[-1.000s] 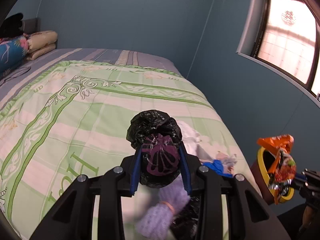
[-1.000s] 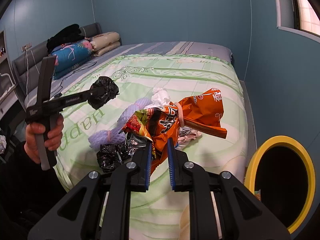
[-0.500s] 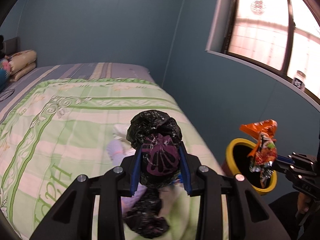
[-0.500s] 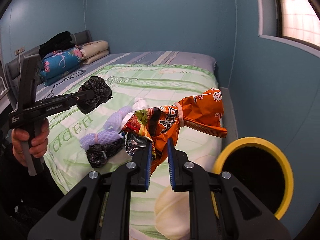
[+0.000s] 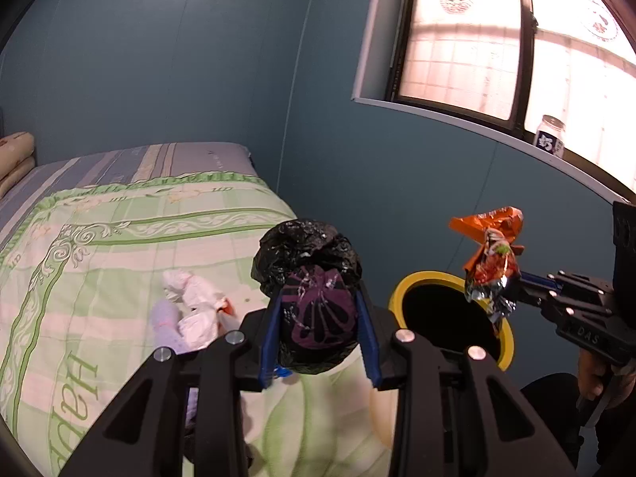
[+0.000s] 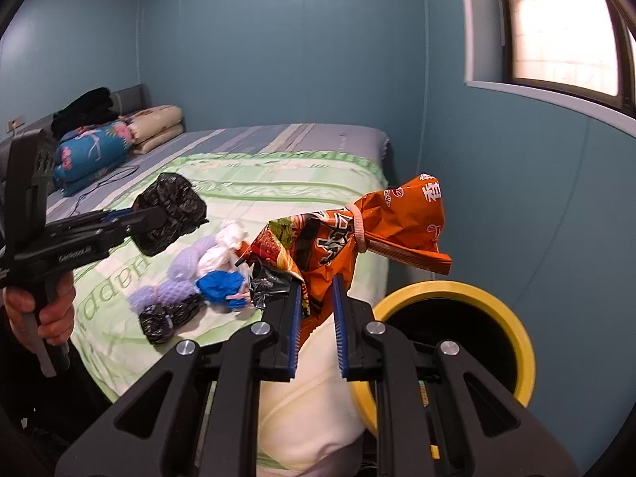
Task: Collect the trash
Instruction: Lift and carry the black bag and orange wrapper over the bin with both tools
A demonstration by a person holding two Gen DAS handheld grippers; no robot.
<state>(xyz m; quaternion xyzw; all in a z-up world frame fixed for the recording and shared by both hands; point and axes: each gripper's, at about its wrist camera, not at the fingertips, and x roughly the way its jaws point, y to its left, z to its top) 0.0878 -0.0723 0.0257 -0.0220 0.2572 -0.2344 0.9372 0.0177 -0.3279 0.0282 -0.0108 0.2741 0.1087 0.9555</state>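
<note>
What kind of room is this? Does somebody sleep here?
It looks like a bedroom. There's a big bed with a green quilt, folded blankets stacked at its head, and a window in the blue wall.

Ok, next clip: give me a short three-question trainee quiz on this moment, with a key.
1. True or false: the left tongs are shut on a crumpled black plastic bag.
2. What do the right tongs hold? A) white tissue B) orange snack bag C) blue glove
3. Fill in: the bin beside the bed has a ____ rim.

Key:
1. True; the bag sits pinched between the blue pads, clear of the bed.
2. B, the orange snack bag, tied round the middle with a band.
3. Yellow.
</note>
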